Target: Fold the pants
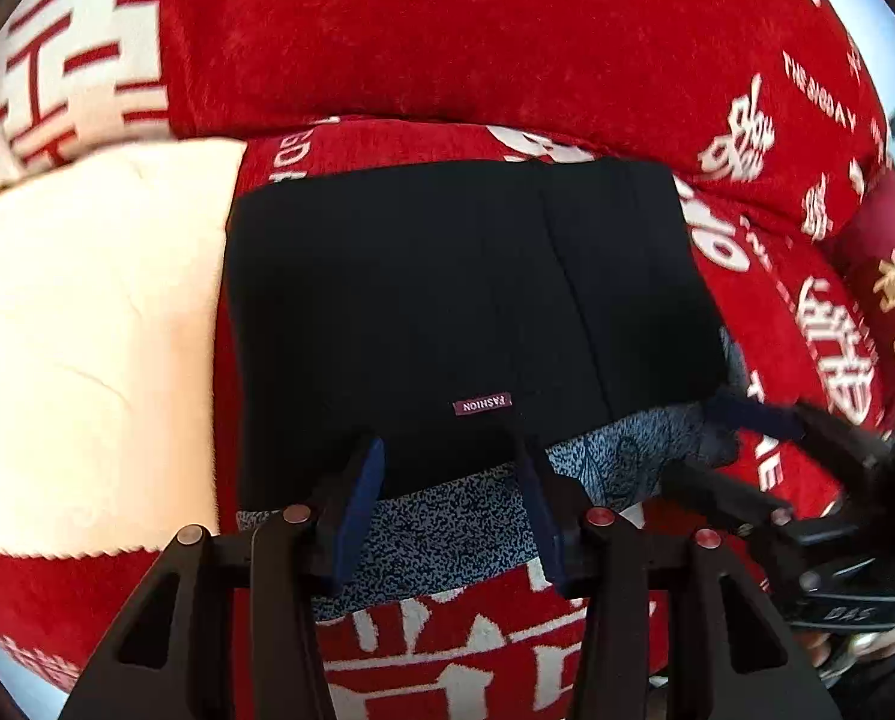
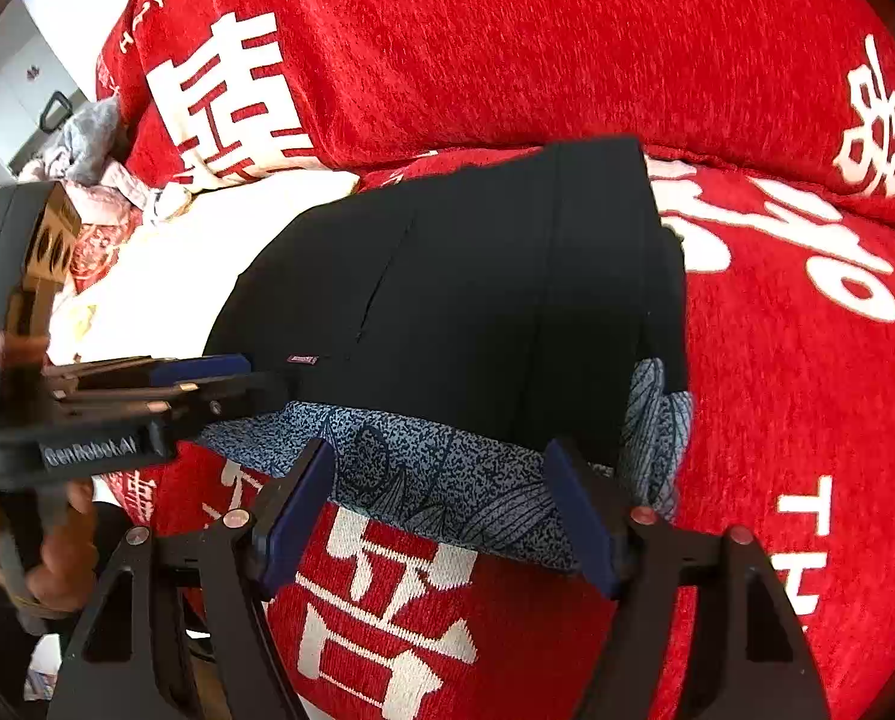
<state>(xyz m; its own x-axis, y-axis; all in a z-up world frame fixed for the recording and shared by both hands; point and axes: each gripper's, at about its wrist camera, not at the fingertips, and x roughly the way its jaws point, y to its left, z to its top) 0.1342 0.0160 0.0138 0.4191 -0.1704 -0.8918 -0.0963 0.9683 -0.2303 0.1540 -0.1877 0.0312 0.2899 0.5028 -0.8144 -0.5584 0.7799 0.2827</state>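
While the folded black pants [image 1: 447, 300] lie mid-frame on a red sofa cover [image 1: 447, 30] over a blue-speckled garment [image 1: 447, 528], the left gripper [image 1: 453, 480] and right gripper [image 2: 441, 498] stand at the near edge, jaws apart, gripping nothing.

We saw a sofa draped in a red cover [image 1: 567, 60] with white characters and lettering. On its seat lay folded black pants [image 1: 447, 300], resting on a blue-speckled patterned cloth [image 2: 447, 480]. Just beside them, a cream cushion [image 1: 87, 330] lay on the seat too.
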